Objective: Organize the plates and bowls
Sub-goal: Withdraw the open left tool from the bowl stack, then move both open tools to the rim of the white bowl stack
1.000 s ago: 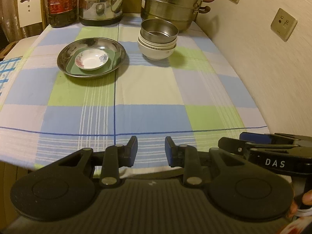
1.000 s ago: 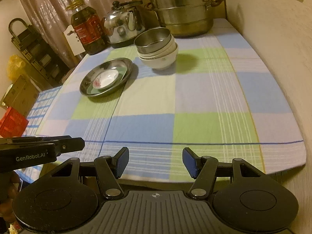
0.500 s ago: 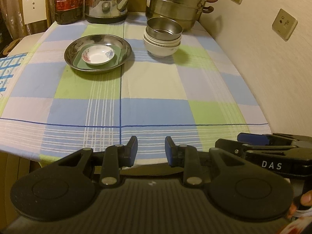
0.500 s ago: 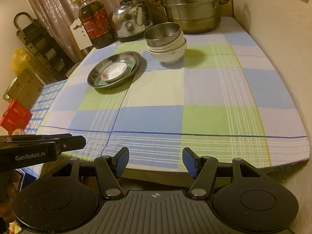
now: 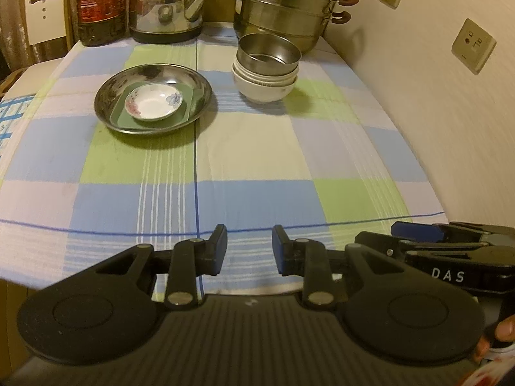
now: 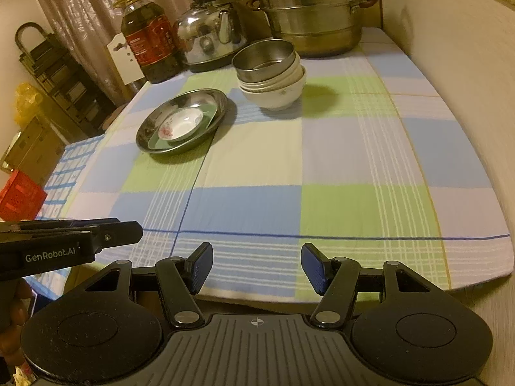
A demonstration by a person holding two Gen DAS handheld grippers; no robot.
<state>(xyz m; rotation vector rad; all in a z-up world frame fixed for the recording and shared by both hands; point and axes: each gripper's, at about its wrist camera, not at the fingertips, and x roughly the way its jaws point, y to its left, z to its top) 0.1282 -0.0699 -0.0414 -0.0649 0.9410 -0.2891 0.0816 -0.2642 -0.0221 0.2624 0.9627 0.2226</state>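
Note:
A steel plate (image 5: pixel 199 87) lies at the far left of the checked tablecloth. It holds a green square plate (image 5: pixel 190 104) with a small white floral dish (image 5: pixel 154 101) on top. To its right stands a stack of white bowls (image 5: pixel 264 88) topped by a steel bowl (image 5: pixel 268 54). The steel plate (image 6: pixel 222 104) and the stack of bowls (image 6: pixel 273 77) also show in the right wrist view. My left gripper (image 5: pixel 249 247) hovers open and empty over the table's near edge. My right gripper (image 6: pixel 257 263) is beside it, open wider and empty too. Both are far from the dishes.
Along the back stand an oil bottle (image 5: pixel 99 3), a steel kettle (image 5: pixel 167 6) and a tiered steamer pot (image 5: pixel 286 3). A wall (image 5: pixel 434 112) with sockets runs along the table's right side. Boxes and a dark rack (image 6: pixel 58 74) stand off the table's left side.
The left gripper has shifted slightly over the near table edge. Both grippers' jaws stand as before, and the dishes have not moved.

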